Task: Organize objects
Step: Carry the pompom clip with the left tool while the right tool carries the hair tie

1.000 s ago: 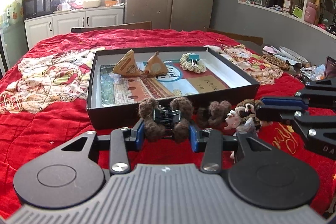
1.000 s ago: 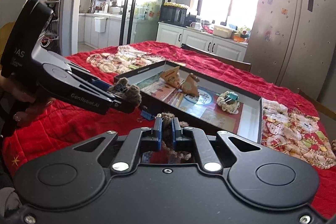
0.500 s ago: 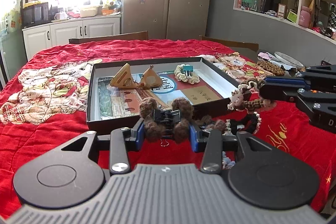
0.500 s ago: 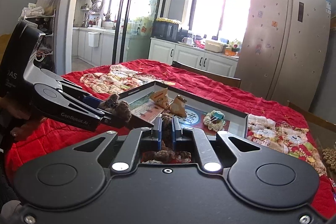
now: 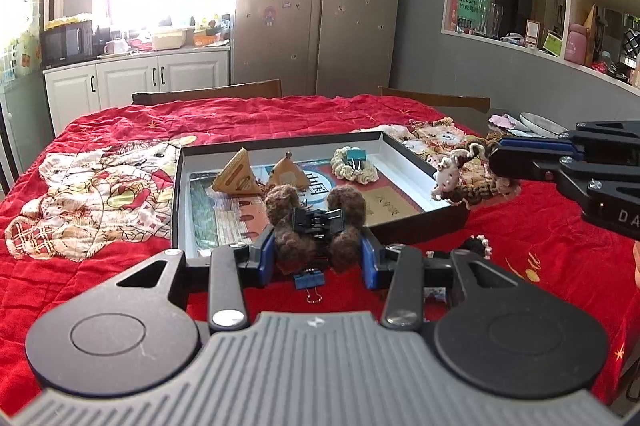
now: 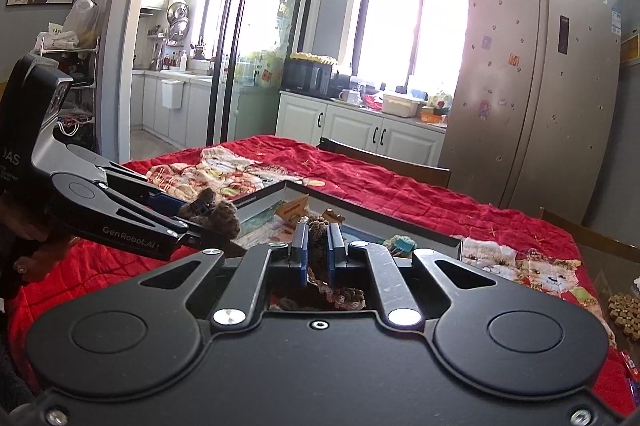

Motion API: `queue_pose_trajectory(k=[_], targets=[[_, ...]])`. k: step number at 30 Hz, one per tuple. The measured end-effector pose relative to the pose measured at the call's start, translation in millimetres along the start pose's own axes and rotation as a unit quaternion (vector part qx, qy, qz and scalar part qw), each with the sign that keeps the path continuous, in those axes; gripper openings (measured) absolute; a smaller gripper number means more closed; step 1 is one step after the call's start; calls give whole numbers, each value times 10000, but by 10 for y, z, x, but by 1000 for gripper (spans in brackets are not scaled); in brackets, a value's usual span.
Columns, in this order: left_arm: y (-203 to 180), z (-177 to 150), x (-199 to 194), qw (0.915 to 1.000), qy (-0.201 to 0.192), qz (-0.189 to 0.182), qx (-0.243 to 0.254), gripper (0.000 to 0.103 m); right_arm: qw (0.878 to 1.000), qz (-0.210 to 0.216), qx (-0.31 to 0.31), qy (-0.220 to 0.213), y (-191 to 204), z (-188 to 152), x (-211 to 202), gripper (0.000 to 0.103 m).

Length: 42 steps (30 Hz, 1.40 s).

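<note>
My left gripper (image 5: 317, 247) is shut on a black claw hair clip with brown fuzzy pompoms (image 5: 316, 222), held just in front of the near wall of a shallow black box (image 5: 404, 148). To the right, my right gripper (image 5: 496, 155) is shut on a brown crocheted hair tie with a small animal face (image 5: 460, 178), lifted beside the box's right rim. In the right wrist view the crochet (image 6: 318, 228) sits between the blue pads (image 6: 299, 246), and the left gripper (image 6: 192, 216) with its fuzzy clip (image 6: 216, 210) is at left.
Inside the box lie two tan triangular pieces (image 5: 236, 176) and a cream scrunchie with a teal clip (image 5: 354, 164). A blue binder clip (image 5: 309, 281) and a dark beaded piece (image 5: 476, 244) rest on the red patterned cloth (image 5: 100, 266). Wooden chair backs (image 5: 208, 94) stand behind the table.
The right gripper has risen with the crocheted hair tie, from the cloth in front of the box up to beside its right rim. The left gripper has kept hold of the fuzzy clip, nearly still.
</note>
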<state>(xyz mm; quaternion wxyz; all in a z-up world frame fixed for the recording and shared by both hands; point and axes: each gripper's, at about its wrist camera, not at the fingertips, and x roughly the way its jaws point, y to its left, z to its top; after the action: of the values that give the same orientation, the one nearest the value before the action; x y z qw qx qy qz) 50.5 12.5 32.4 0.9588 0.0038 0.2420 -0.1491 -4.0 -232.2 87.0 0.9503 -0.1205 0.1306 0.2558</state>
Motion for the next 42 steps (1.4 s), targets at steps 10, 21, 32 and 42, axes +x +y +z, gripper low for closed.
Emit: queue_pose_trajectory(k=[10, 21, 32, 42], targets=[[0, 86, -13, 9999, -120, 17, 62, 45, 9999, -50, -15, -87, -48, 89, 42, 9], [49, 191, 53, 9997, -204, 96, 68, 46, 9998, -163, 65, -30, -178, 131, 238, 9], [170, 289, 287, 9997, -116, 215, -8, 46, 9989, -335, 340, -2, -418, 153, 458, 9], [281, 300, 572, 9991, 67, 406, -113, 46, 9976, -414, 523, 166, -572, 149, 850, 9]])
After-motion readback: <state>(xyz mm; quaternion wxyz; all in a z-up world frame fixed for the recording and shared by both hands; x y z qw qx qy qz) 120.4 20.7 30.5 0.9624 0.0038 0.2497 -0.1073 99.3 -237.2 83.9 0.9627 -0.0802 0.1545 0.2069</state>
